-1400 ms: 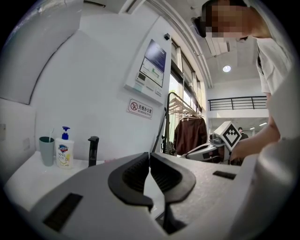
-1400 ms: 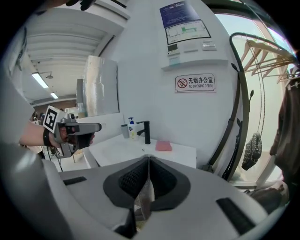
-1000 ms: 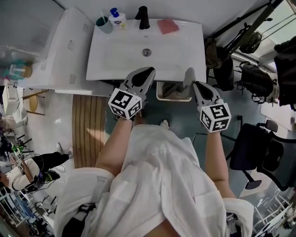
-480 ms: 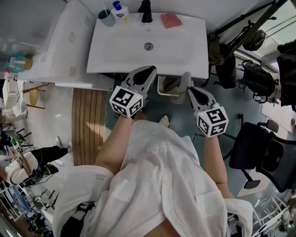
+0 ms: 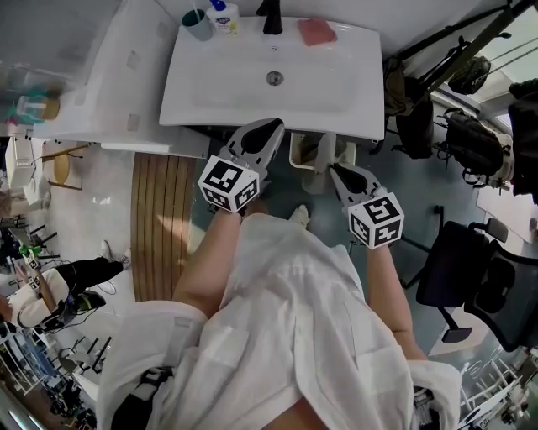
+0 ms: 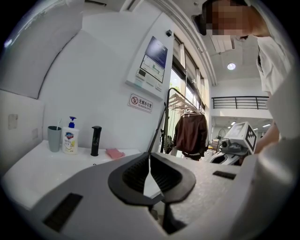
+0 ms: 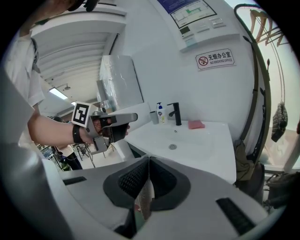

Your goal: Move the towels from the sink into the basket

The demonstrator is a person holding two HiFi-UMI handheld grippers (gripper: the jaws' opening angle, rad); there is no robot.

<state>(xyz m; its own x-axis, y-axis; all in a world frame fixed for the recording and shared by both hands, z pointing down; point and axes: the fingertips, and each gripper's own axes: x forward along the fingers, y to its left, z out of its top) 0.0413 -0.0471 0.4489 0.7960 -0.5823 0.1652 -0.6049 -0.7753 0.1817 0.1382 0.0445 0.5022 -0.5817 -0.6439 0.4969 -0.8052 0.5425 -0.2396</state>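
A white sink (image 5: 210, 84) fills the top of the head view, its basin bare around the drain. A pink towel (image 5: 317, 31) lies on its back rim by the black tap (image 5: 271, 17); the same pink towel (image 7: 196, 124) also shows in the right gripper view. Below the sink's front edge stands a pale basket (image 5: 295, 159). My right gripper (image 5: 333, 171) is shut on a grey towel (image 5: 323, 155) that hangs over the basket; a strip of this grey towel (image 7: 145, 197) shows between its jaws. My left gripper (image 5: 267, 131) is shut on nothing, level with the sink's front edge.
A soap bottle (image 5: 224, 17) and a grey cup (image 5: 197, 23) stand at the sink's back left. A white counter (image 5: 109, 84) adjoins the sink on the left, with a wooden slat mat (image 5: 160, 218) below. Bags (image 5: 466, 138) and an office chair (image 5: 458, 269) crowd the right.
My right gripper has come down and back from the sink's edge with the grey towel, which now hangs over the basket. The left gripper has hardly shifted.
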